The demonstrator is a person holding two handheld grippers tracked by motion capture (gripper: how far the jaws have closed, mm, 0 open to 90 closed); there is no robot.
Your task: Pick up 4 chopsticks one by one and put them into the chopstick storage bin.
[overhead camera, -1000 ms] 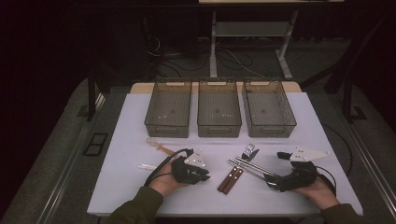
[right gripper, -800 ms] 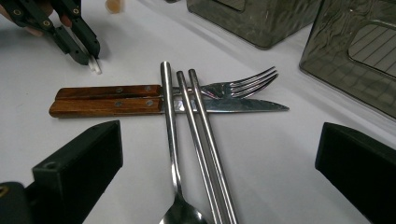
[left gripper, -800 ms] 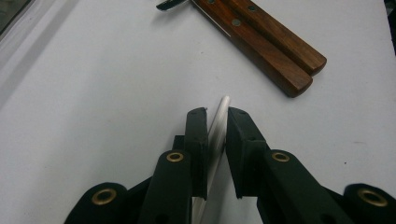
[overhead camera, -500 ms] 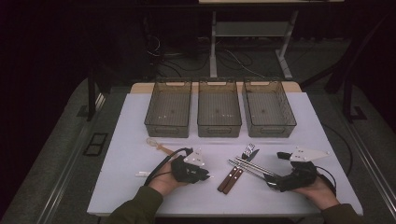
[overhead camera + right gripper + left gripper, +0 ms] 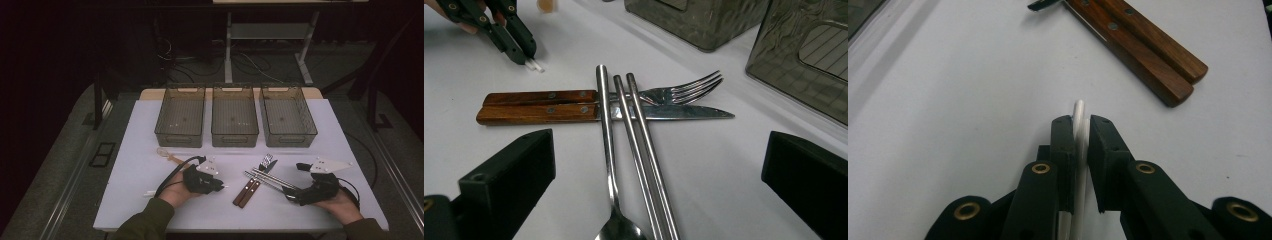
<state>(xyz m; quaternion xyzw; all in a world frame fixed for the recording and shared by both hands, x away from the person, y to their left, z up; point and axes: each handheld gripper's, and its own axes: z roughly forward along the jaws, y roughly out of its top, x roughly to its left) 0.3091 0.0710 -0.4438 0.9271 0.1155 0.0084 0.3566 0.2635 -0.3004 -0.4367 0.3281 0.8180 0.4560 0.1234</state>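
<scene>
Jaws of our left gripper (image 5: 1081, 132) clamp a white plastic stick (image 5: 1079, 112); our right gripper (image 5: 659, 165) gapes wide over 2 steel chopsticks (image 5: 642, 150) on the bench (image 5: 350, 150).

Slim white stick (image 5: 1079, 131), flat on table (image 5: 150, 135)

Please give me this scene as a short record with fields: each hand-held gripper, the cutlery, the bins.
left hand-held gripper: shut on a white stick, low over the table
right hand-held gripper: open, jaws either side of the steel pieces
cutlery: fork and knife with wooden handles, side by side; spoon and two chopsticks lying across them
bins: three bins in a row behind, nothing visible inside
</scene>
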